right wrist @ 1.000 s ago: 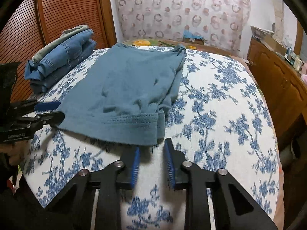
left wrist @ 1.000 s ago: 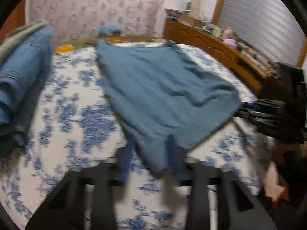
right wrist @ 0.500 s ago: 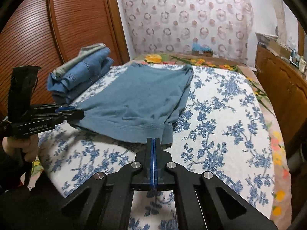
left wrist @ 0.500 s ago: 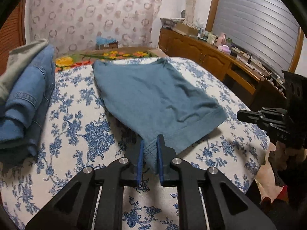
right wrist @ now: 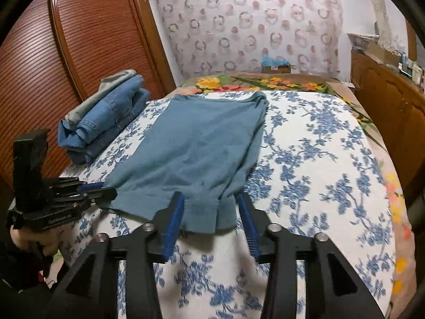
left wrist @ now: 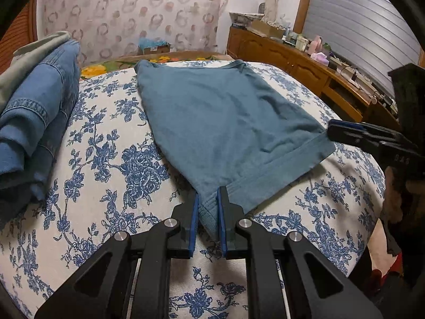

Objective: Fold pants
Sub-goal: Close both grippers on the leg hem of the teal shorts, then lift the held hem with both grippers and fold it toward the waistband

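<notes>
Across the bed point(right wrist: 318, 138) I'm seeing pants point(left wrist: 217, 122) stretching lengthwise away from both claws, left claw point(left wrist: 207, 207) pinching one hem corner, right claw point(right wrist: 209, 212) having just been opening, straddling the other unpressed.

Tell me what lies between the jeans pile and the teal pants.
Only bare flowered bedcover lies between the jeans pile and the pants; the left wrist view shows it.

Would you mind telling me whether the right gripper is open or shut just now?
Open. The right gripper has just been opening; its fingers straddle the teal pants' near hem corner with gaps either side, not pressing it.
</notes>
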A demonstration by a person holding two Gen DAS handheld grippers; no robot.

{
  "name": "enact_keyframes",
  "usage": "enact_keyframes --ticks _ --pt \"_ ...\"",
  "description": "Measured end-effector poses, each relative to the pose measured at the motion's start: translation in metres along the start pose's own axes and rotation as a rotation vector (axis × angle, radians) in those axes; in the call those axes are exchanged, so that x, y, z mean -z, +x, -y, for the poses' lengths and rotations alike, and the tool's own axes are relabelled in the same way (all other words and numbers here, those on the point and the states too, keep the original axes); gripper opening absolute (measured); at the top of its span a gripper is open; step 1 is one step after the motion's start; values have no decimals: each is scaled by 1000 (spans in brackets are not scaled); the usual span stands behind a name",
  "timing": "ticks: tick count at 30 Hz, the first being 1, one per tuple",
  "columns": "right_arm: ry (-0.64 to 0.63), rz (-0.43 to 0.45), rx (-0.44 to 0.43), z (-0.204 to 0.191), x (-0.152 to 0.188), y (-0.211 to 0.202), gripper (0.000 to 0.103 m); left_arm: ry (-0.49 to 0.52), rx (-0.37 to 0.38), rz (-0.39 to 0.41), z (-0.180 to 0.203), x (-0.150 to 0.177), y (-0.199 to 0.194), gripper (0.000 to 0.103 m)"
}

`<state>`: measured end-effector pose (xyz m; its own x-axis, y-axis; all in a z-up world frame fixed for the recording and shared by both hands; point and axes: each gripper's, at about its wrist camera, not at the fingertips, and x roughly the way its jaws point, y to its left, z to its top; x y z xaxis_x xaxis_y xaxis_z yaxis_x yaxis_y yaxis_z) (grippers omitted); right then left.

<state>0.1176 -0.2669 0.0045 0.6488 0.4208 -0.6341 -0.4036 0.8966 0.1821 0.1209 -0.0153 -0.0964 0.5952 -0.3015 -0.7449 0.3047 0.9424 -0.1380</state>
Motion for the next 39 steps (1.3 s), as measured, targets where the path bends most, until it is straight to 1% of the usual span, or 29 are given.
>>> enact_keyframes --ticks 4,6,10,12,13,14,16,19,26,35,39 --pt "26 -75 54 8 -2 27 46 6 -2 1 0 0 0 15" --pt "44 -73 45 9 -4 28 46 3 0 2 0 1 0 15" --pt "54 -109 27 9 -1 36 46 -7 4 4 -1 2 0 16" --pt "38 -102 32 5 -1 36 45 -7 4 5 -1 2 1 16" --pt "34 -106 27 4 -1 37 36 -7 5 5 -1 2 0 16" --pt "36 -111 12 4 0 37 31 -7 5 5 -1 2 0 16" --pt "44 -113 -15 3 2 34 15 -2 9 7 -1 2 0 15" --pt "63 -90 -34 3 6 18 13 -7 34 37 2 2 -11 14" --pt "65 -54 -78 -7 21 -26 12 1 70 108 12 3 -53 14" --pt "52 10 -128 -13 27 -71 12 12 103 166 18 5 -91 14" --pt "30 28 -126 -19 28 -84 12 14 114 182 22 5 -101 14"
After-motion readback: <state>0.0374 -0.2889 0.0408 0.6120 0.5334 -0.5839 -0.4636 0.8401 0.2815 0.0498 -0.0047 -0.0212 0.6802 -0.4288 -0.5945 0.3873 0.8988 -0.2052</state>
